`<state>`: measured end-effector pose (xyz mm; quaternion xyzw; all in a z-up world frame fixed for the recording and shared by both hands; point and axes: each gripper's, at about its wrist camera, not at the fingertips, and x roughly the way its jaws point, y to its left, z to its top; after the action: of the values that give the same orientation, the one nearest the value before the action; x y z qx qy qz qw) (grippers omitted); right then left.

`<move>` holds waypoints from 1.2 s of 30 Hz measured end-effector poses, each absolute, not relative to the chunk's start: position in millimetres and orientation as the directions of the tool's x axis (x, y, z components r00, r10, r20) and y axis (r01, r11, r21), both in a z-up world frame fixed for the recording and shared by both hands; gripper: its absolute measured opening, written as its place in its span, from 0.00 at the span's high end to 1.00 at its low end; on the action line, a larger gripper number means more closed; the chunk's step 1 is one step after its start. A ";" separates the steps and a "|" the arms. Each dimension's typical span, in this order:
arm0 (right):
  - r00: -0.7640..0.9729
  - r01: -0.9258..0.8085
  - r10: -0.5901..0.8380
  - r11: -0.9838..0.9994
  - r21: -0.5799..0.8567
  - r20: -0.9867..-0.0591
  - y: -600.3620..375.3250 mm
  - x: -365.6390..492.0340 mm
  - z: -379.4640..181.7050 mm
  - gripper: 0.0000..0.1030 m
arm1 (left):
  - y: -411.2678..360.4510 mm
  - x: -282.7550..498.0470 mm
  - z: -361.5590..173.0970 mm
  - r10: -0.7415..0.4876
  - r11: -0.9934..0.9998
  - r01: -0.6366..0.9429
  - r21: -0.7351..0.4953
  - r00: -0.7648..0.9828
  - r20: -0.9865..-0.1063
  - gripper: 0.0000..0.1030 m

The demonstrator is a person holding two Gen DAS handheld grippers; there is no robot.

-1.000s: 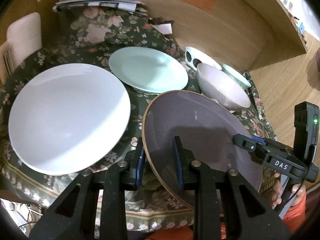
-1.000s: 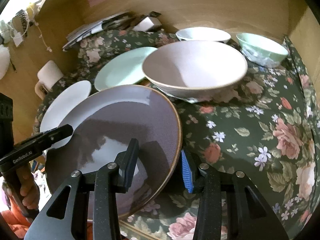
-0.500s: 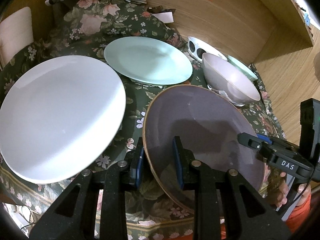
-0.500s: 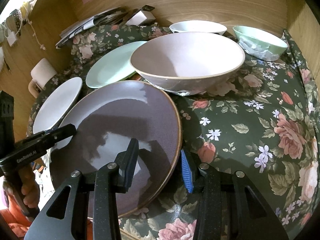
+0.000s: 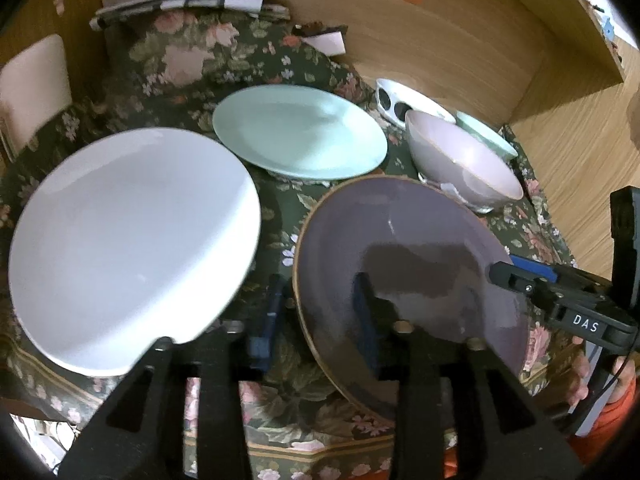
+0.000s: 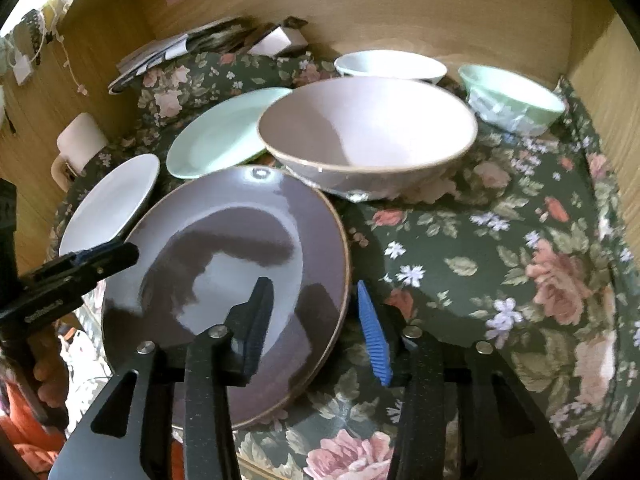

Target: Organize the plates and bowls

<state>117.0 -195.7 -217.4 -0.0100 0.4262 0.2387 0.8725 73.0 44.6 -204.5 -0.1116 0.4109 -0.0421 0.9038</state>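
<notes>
Progress: by my reading, barely begun. I see three plates lying apart on the floral tabletop (image 6: 460,240) and three bowls apart beyond them; nothing is stacked yet.

Left tool (image 5: 316,312): my fingers straddle the near-left rim of the purple plate (image 5: 400,248), one finger outside and one over the plate's face. The gap looks wider than the rim, so I judge it open, not pinching.

Right tool (image 6: 316,316): same story on the plate's right rim, with the black finger over the plate, the blue pad (image 6: 374,336) outside it, and clear daylight between pad and rim. Open, holding nothing.

Purple plate: right between my two tools, its rim inside both openings. Whether it lies flat or is tipped, I cannot tell.

White plate (image 5: 128,240): just left of my left tool, close beside the purple plate.

Green plate (image 5: 300,132): ahead of the left tool, beyond the other two plates.

Purple bowl (image 6: 368,132): straight ahead of my right tool, just past the purple plate's far edge.

White bowl (image 6: 390,65) and green bowl (image 6: 512,98): farthest out, behind the purple bowl, by the wooden wall (image 6: 400,8).

Left to do: stack the plates together, and nest the bowls.
</notes>
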 end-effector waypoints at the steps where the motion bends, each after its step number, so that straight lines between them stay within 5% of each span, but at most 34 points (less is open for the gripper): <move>1: 0.531 -0.427 0.412 0.885 0.186 -0.741 -196.0 115.7 -213.7 0.54 | 45.2 70.5 -200.5 -0.162 0.973 -0.015 -0.231 0.671 -0.723 0.53; 7: 0.568 -0.457 0.448 0.869 0.188 -0.690 -191.0 110.3 -189.4 0.46 | 49.4 61.1 -175.6 -0.127 0.980 -0.014 -0.200 0.727 -0.675 0.42; 11: 0.592 -0.483 0.471 0.857 0.180 -0.654 -178.1 108.6 -174.7 0.32 | 59.7 57.9 -160.7 -0.090 0.981 -0.046 -0.189 0.756 -0.648 0.32; 15: 0.595 -0.526 0.498 0.835 0.162 -0.631 -159.9 109.8 -162.9 0.30 | 74.0 54.3 -149.3 -0.043 0.981 -0.084 -0.173 0.781 -0.623 0.22; 36: 0.452 -0.694 0.587 0.705 0.149 -0.672 -52.2 133.3 -171.6 0.29 | 163.5 41.5 -161.1 0.137 0.947 -0.292 -0.133 0.742 -0.656 0.15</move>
<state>133.3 -52.2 -171.6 -0.0736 0.3633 0.3771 0.8488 41.5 163.5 -161.1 -0.1143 0.3396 0.1159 0.9264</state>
